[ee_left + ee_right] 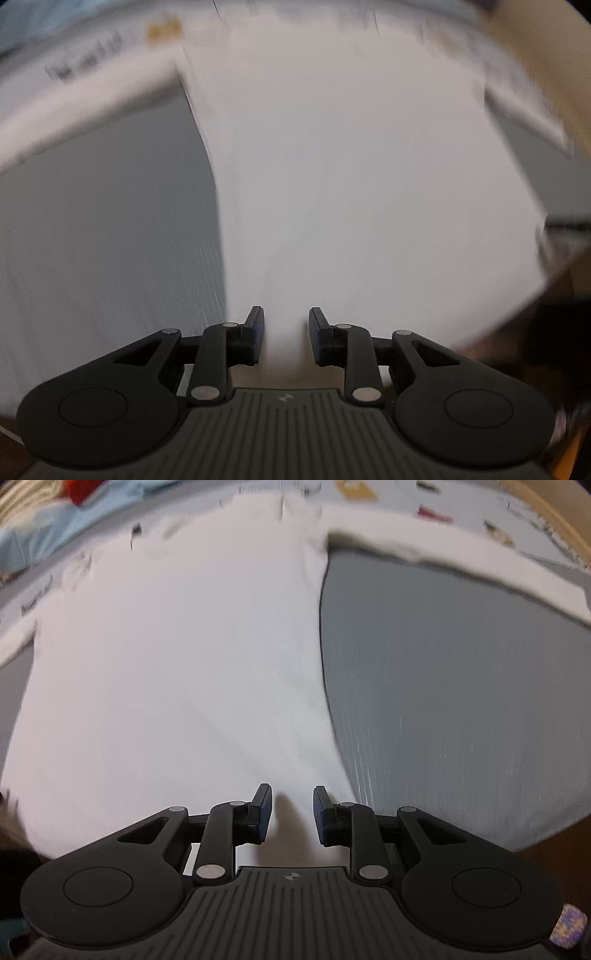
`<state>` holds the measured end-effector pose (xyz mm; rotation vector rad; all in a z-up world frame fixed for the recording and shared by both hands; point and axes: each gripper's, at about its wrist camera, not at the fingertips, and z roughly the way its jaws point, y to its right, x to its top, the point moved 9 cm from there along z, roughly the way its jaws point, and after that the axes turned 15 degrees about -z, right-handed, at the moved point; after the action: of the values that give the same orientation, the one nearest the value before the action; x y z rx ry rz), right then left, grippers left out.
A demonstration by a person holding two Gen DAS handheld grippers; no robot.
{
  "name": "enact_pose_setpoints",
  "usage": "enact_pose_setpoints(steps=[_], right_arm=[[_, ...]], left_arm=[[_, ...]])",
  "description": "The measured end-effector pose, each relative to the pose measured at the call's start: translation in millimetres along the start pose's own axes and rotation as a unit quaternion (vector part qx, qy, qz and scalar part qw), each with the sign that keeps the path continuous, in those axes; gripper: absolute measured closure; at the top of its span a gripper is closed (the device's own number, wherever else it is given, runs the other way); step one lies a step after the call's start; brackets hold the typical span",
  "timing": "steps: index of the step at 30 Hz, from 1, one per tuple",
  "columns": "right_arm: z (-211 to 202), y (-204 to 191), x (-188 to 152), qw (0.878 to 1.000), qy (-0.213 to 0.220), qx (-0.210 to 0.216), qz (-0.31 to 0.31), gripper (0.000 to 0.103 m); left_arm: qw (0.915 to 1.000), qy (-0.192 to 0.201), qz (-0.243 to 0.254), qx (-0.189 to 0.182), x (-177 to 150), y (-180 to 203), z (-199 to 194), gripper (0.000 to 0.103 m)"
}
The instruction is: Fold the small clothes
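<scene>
Between the blue pads of your left gripper there is a plain gap, with white cloth showing through it and nothing pinched; the jaws stand parted and free. Your right gripper reads the same: pads apart, a small raised pucker of fabric sitting in the gap but, as far as the blur allows, not pressed by either pad.

Both tools point steeply down at the near hem of a white garment, spread flat on a grey ribbed mat. In the left wrist view the garment's left edge runs from far to near just left of the jaws, with grey mat beyond it; in the right wrist view its right edge does the same on the right. A sleeve stretches rightward along the far side of the mat. A printed pale sheet lies beyond, and light blue fabric sits at the far left.

You appear to be between folds, with the hem let go. The next move likely calls for a fresh grip at a side edge or sleeve, both hands together, so the cloth carries over without dragging.
</scene>
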<state>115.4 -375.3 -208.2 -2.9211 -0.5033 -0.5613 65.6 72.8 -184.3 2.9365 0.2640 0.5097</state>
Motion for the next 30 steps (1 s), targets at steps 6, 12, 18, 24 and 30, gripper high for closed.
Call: enact_pose_setpoints(steps=[6, 12, 18, 24, 30], right_arm=[[-13.6, -12.8, 22.9, 0.997, 0.063, -0.041, -0.013, 0.077], [-70.9, -10.7, 72.6, 0.985, 0.172, -0.032, 0.015, 0.077], [-130.7, -10.2, 131.3, 0.965, 0.258, -0.039, 0.020, 0.077], [-153.7, -18.0, 197.9, 0.948, 0.315, -0.038, -0.003, 0.076], [-108.9, -25.6, 237.7, 0.945, 0.324, -0.031, 0.002, 0.075]], left_arm=[[0.9877, 0.147, -0.036, -0.039, 57.9, 14.0, -59.3, 0.064], [0.9684, 0.246, 0.021, -0.037, 116.9, -1.0, -103.3, 0.045], [0.9624, 0.264, -0.031, -0.053, 138.4, -71.0, -89.9, 0.040], [0.9568, 0.286, -0.034, -0.038, 157.8, -113.4, -81.0, 0.040], [0.9560, 0.281, -0.085, 0.008, 168.2, -182.3, -66.9, 0.056]])
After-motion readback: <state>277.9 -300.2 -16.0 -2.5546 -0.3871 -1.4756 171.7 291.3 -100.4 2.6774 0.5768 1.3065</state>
